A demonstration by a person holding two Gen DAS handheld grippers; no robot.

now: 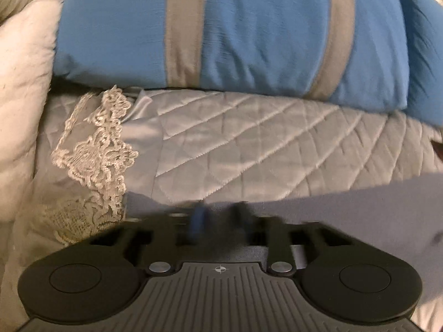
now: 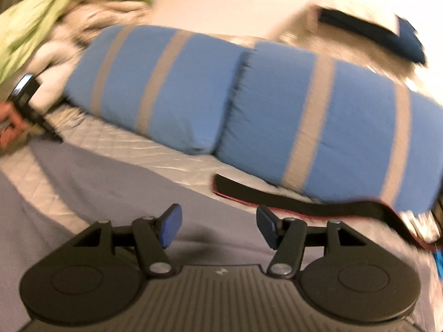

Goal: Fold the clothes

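The grey-violet cloth [image 2: 91, 191] lies spread below my tongs, quilted cover bare up to the blue pillows [image 2: 249, 105]. My left tongs [image 1: 218, 218] are clenched at its edge, whether gripping I cannot tell; my right tongs [image 2: 218, 229] gape wide, holding nothing.

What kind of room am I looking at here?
Most likely a bedroom, with the work done on a bed. Two blue pillows with grey stripes lie along a quilted grey bedspread, and a heap of crumpled clothes sits past them.
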